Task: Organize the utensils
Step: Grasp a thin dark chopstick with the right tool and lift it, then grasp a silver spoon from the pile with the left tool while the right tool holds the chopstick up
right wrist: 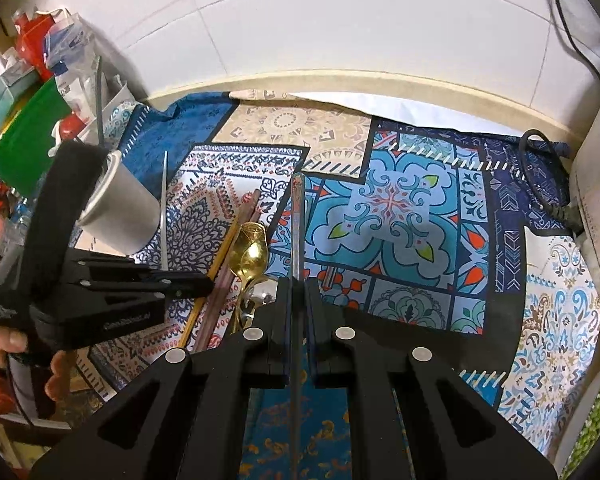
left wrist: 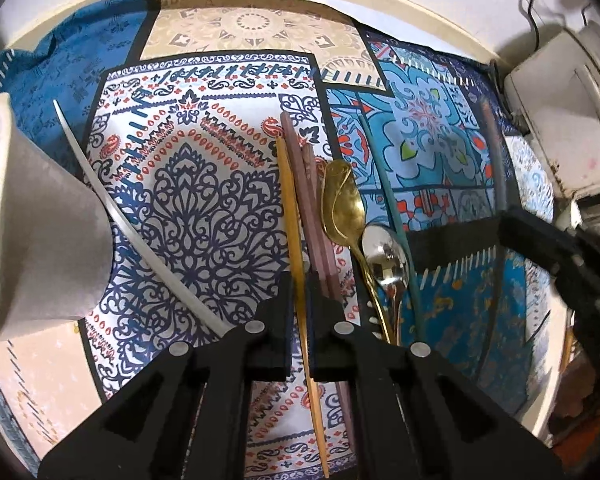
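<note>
The left gripper (left wrist: 300, 280) is clamped on a yellow chopstick (left wrist: 290, 200), its lower end hidden. The right gripper (right wrist: 299, 288) pinches a grey chopstick (right wrist: 298, 216), its tip blurred.

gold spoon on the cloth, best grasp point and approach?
Take the gold spoon by its thin handle, just below the bowl, from above with the jaws across the handle. The bowl is wide and curved; the silver spoon lies against the handle lower down, and the pink chopsticks crowd its other side.
</note>
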A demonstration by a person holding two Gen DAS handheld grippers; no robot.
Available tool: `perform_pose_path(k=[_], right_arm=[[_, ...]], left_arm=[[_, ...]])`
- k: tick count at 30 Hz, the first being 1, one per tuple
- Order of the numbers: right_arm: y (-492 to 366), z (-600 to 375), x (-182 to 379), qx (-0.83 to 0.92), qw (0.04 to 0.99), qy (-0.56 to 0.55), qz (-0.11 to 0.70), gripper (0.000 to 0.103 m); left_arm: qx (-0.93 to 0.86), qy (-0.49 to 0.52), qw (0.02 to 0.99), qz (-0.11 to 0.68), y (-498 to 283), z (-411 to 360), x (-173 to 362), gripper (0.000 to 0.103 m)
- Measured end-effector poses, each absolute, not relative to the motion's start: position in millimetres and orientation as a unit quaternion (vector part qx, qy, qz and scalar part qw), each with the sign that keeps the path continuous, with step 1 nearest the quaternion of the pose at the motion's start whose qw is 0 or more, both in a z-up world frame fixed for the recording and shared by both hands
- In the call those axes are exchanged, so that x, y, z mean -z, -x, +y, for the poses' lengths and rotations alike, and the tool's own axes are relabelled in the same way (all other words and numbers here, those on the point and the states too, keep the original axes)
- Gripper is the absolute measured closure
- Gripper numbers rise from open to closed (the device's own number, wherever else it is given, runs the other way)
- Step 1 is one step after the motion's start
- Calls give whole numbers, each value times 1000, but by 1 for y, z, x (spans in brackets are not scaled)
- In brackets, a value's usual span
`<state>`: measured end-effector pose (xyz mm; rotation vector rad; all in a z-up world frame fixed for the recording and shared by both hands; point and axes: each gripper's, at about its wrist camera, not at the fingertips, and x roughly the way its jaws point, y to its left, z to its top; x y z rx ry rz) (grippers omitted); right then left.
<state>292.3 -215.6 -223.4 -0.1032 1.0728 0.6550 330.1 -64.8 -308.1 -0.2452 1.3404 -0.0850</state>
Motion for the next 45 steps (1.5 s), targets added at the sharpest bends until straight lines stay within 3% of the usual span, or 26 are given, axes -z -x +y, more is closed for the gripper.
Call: perform_pose_path(k=[19,32,45], right_arm=[[-275,-217,186,-309,836,40,451,97],[-261,-222,171,-303,849,45,431,98],[-272,-246,175,-283,854,13,436,98]], left_arm=[[34,96,861,499,-272,-53,202,103],[52,109,808,576,-289,-67,273,99],[91,103,784,605,-325,-104,288,92]])
